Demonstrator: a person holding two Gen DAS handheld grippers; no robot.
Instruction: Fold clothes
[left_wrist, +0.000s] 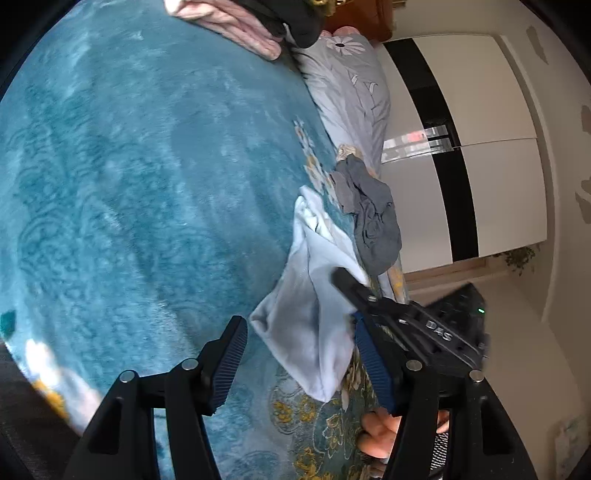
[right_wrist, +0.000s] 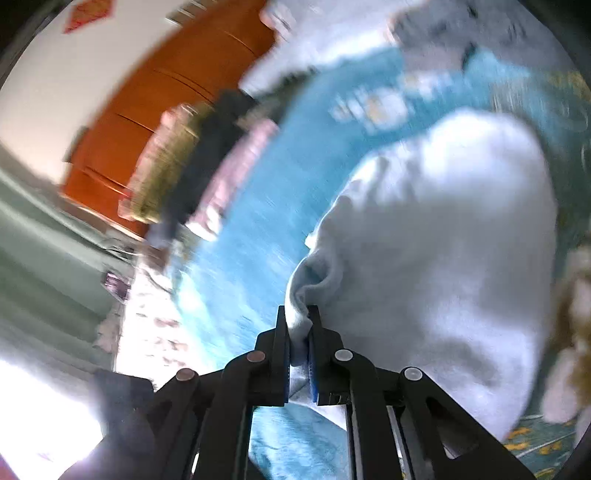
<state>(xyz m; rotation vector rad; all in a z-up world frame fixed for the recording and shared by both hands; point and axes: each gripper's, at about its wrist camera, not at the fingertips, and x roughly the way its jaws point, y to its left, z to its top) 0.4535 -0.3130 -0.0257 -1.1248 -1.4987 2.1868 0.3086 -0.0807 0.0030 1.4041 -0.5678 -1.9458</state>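
So the pale blue garment is off the heap and hanging near the bed's edge, pinched at one bunched corner by the right gripper, jaws pressed tight on the cloth. The left gripper is right beside it, jaws spread wide and nothing between them. Looks like the pick-up-and-spread step to me. Next it probably needs the left one to grab a second corner so the piece can be laid flat on the teal blanket. A grey garment waits crumpled at the bed's edge, and a folded stack sits at the far end. No baskets or bins anywhere.
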